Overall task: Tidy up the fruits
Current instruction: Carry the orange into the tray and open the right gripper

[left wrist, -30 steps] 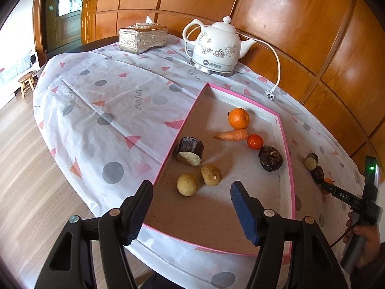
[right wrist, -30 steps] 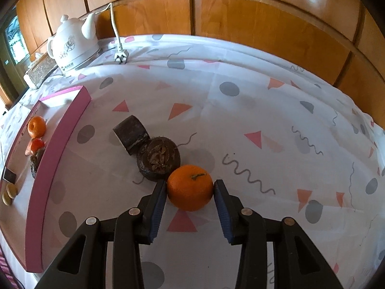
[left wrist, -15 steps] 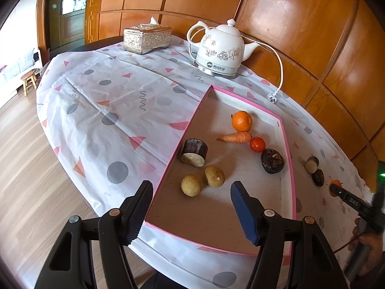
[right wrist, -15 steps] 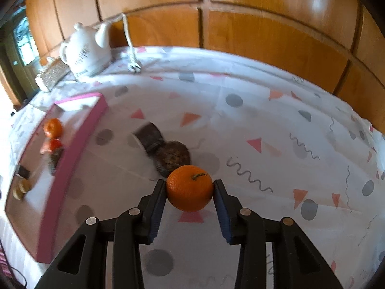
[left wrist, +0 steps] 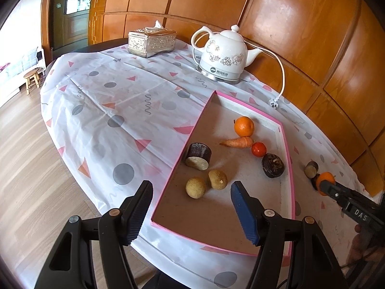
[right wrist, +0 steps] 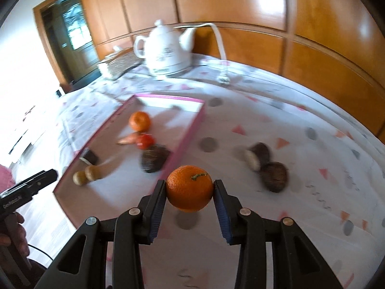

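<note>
A: In the left wrist view, what sits along the top, left to right?

B: One silver tissue box (left wrist: 151,42) at upper left, then one white kettle (left wrist: 222,54) at upper centre, both on the table (left wrist: 108,110) with its patterned cloth.

A: And the left tongs (left wrist: 191,210)?

B: Bottom centre, released, jaws wide apart with nothing between them, above the near end of the pink tray (left wrist: 287,144).

A: Count what lies in the tray.

B: Seven pieces. Left to right: one dark cut cylinder (left wrist: 198,156), two brownish round fruits (left wrist: 195,187) (left wrist: 217,179) touching each other, one carrot (left wrist: 238,142), one orange (left wrist: 243,126), one small red fruit (left wrist: 259,149) and one dark round fruit (left wrist: 272,165).

A: Outside the tray?

B: In the right wrist view, right of centre, two dark pieces on the cloth: a cut one (right wrist: 258,156) and a round one (right wrist: 274,175), touching.

A: And the right tongs (right wrist: 190,189)?

B: Clenched on a second orange (right wrist: 189,187), stem up. It hangs off the cloth, bottom centre of that view, just outside the tray's pink wall, its shadow on the cloth below.
</note>
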`<state>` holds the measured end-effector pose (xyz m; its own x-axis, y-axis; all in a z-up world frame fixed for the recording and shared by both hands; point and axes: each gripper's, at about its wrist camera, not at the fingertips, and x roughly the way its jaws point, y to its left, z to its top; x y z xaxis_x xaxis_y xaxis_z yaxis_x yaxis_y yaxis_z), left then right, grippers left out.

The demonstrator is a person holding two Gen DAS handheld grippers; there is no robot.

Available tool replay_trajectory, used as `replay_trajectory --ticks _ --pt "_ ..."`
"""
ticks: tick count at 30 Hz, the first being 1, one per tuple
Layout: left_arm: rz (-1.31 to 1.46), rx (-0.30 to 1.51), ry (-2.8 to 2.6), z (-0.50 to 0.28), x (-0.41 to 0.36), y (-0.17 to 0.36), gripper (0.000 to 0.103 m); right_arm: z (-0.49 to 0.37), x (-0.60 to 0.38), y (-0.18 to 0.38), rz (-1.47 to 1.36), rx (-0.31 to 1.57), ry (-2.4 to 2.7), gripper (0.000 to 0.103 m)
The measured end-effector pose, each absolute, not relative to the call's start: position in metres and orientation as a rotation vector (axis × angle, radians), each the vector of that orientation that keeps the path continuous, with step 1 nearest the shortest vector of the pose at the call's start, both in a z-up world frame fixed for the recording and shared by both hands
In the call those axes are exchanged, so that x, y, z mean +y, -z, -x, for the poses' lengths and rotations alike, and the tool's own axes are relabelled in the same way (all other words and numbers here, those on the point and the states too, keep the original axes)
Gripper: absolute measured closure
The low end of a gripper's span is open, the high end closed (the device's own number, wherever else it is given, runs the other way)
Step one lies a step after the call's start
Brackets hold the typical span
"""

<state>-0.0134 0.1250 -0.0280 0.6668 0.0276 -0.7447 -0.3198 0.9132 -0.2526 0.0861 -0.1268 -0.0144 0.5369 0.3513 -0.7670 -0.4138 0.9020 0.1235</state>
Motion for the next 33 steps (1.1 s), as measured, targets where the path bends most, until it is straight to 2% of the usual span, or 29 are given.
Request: replay_trajectory --ticks 16,26,33 --pt "0.422 0.821 -0.244 0.017 0.139 0.031 0.032 -0.094 -0.033 0.020 0.186 0.905 -0.607 0.063" --pt "0.416 0.822 -0.260 0.018 0.143 0.033 0.031 -0.117 -0.006 0.026 0.205 0.905 -0.579 0.063" --pt "0.419 0.824 -0.258 0.018 0.144 0.034 0.031 -0.114 -0.008 0.023 0.196 0.887 -0.572 0.054"
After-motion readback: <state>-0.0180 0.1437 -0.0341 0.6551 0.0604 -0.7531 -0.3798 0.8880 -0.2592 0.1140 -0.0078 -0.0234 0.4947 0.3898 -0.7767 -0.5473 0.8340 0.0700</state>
